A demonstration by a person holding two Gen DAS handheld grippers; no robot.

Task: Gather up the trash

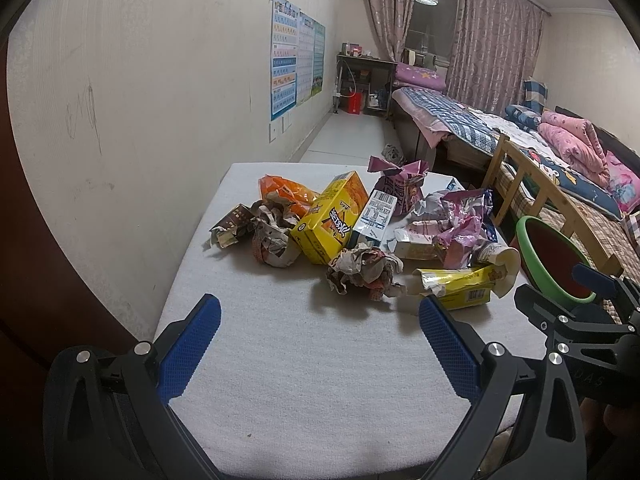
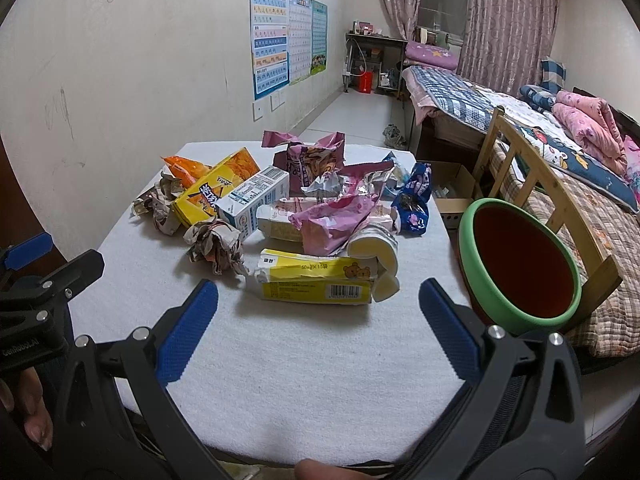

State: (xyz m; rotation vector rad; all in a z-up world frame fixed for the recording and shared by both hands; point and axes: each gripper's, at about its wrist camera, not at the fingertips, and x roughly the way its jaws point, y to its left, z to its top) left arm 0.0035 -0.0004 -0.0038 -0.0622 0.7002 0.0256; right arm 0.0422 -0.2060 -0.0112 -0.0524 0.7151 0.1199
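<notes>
A heap of trash lies on the white table (image 1: 280,360) (image 2: 300,380): a yellow carton (image 1: 330,222) (image 2: 214,194), a blue-white carton (image 1: 374,218) (image 2: 254,202), crumpled newspaper balls (image 1: 366,270) (image 2: 216,248), an orange bag (image 1: 286,196), pink wrappers (image 1: 460,228) (image 2: 332,220), a torn yellow box (image 1: 460,284) (image 2: 320,280) and a paper cup (image 2: 376,252). My left gripper (image 1: 320,312) hovers open just short of the newspaper ball. My right gripper (image 2: 318,300) is open, close before the torn yellow box. Neither holds anything.
A green-rimmed bin with a dark red inside (image 1: 554,260) (image 2: 520,260) stands at the table's right edge. Beyond it are a wooden bed rail (image 2: 552,192) and beds with bedding. A cardboard box (image 2: 452,184) sits on the floor. A wall runs along the left.
</notes>
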